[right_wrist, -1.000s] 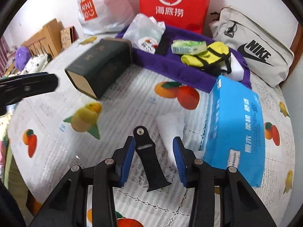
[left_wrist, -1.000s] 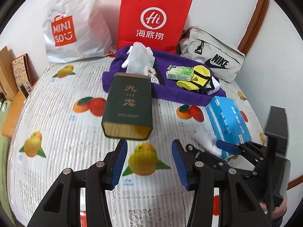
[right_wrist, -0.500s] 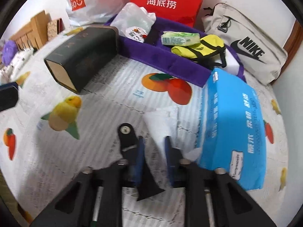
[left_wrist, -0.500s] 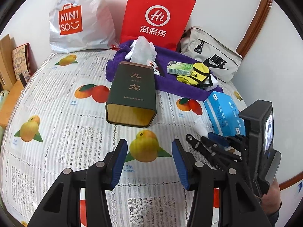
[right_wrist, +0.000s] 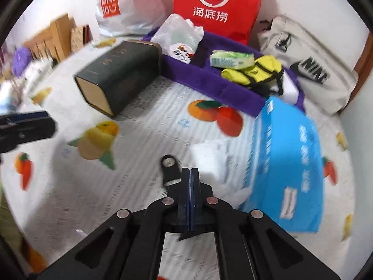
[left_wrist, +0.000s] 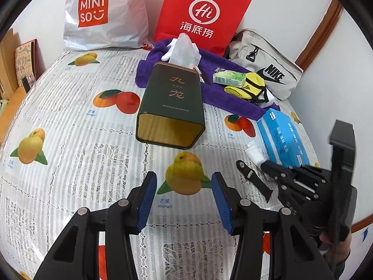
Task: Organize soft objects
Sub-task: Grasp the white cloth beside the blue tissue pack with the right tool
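So the right gripper [right_wrist: 190,175] just went from wide open to fingers pressed together, right at the edge of the white tissue [right_wrist: 209,154] sticking out of the blue pack [right_wrist: 289,163]. Can't tell if it actually pinched any tissue, since the frame's blurry. The black strap [right_wrist: 170,168] lies beside the fingers. The left gripper [left_wrist: 184,196] has stayed open over the bed [left_wrist: 70,140], holding nothing.

Count: one dark tin [left_wrist: 171,107] lying open-end forward, one purple towel [left_wrist: 223,100], one small green tissue pack [left_wrist: 229,78], one yellow pouch [left_wrist: 249,86], two shopping bags, one Nike bag [left_wrist: 268,70].
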{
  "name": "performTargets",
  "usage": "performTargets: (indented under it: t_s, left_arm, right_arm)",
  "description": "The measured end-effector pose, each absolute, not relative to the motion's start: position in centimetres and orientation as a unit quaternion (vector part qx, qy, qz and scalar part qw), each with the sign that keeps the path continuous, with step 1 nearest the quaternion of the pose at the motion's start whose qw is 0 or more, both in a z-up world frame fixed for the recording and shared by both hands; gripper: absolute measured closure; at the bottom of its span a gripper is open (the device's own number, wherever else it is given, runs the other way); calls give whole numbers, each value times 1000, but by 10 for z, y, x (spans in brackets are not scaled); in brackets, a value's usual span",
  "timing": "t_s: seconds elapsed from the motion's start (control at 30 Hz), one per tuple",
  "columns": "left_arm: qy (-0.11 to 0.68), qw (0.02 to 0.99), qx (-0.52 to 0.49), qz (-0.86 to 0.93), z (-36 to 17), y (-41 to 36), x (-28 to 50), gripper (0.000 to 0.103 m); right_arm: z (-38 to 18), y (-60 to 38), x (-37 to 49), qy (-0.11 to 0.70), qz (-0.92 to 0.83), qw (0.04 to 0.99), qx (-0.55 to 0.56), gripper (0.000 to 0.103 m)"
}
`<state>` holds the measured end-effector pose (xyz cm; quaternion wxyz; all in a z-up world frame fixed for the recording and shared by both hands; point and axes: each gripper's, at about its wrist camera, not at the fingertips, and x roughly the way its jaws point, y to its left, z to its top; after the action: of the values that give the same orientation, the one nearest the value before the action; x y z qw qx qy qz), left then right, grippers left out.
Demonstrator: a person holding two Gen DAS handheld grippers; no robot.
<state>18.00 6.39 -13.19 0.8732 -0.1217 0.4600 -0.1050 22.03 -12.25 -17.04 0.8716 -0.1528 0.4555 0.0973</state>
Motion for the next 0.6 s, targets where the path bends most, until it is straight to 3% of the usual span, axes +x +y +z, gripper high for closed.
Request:
performTargets:
  t_s: [0.1,0.17,0.5,0.6]
  left_arm:
    - [459,873,-121,-111,-132,63,179,57]
    - [457,874,-120,-114,-132,63,178,57]
    - [461,869,-136,-116,-139,76,186,57]
    - [464,867,-138,-120,-141,77,188,57]
  right_arm:
    - [-177,-117,228,465,95,864,-170,76]
    - [-182,-112,231,467,92,860,-182,71]
    - [-189,-113,249,476,44,859,-183,61]
    - [-190,-116,254,474,41,862,-173,63]
